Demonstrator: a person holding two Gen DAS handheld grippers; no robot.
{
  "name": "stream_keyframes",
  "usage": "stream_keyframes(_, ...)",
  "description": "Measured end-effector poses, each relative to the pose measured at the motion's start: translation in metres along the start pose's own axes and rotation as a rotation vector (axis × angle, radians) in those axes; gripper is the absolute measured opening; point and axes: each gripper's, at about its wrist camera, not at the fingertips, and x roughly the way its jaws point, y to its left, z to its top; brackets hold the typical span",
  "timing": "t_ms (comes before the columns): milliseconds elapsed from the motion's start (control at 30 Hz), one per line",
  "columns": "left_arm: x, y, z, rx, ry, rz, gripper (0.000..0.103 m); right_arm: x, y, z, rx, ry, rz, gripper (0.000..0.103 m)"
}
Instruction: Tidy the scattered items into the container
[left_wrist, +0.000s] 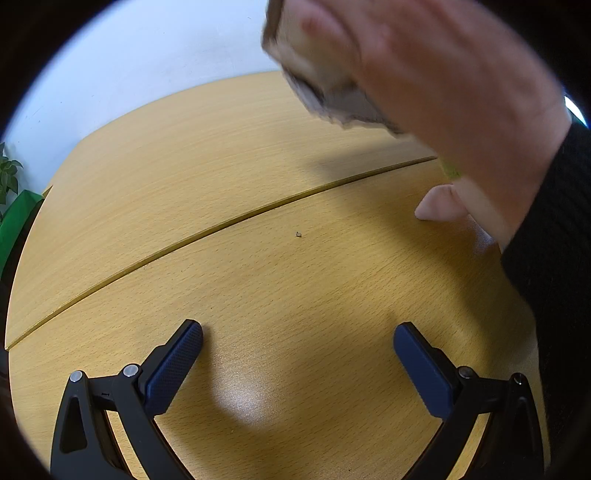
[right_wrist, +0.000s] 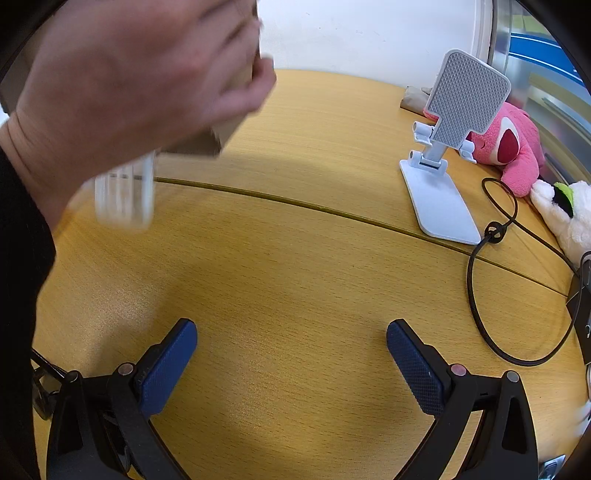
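Observation:
A bare hand (left_wrist: 443, 92) holds a blurred cardboard box (left_wrist: 325, 85) above the wooden table (left_wrist: 221, 184) at the upper right of the left wrist view. The same hand (right_wrist: 122, 85) and box (right_wrist: 218, 136) show at the upper left of the right wrist view, with a blurred white object (right_wrist: 125, 195) beneath the hand. My left gripper (left_wrist: 297, 339) is open and empty just above the table. My right gripper (right_wrist: 291, 338) is open and empty, also low over the table.
A white phone stand (right_wrist: 443, 177) stands at the right. Behind it lie a pink plush toy (right_wrist: 517, 147) and a white plush toy (right_wrist: 565, 214). A black looped cable (right_wrist: 480, 277) lies at the right edge. A green plant (left_wrist: 11, 206) is at far left.

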Motion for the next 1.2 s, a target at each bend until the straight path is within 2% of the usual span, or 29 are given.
stream_keyframes(433,-0.013,0.001,-0.001,0.001,0.000,0.000,0.103,0.000,-0.002,0.000,0.000,0.002,0.002,0.103)
stream_keyframes(1200,-0.012,-0.005,0.004,0.001,0.000,0.000,0.103,-0.002,-0.004,0.000,0.000,0.002,0.003,0.103)
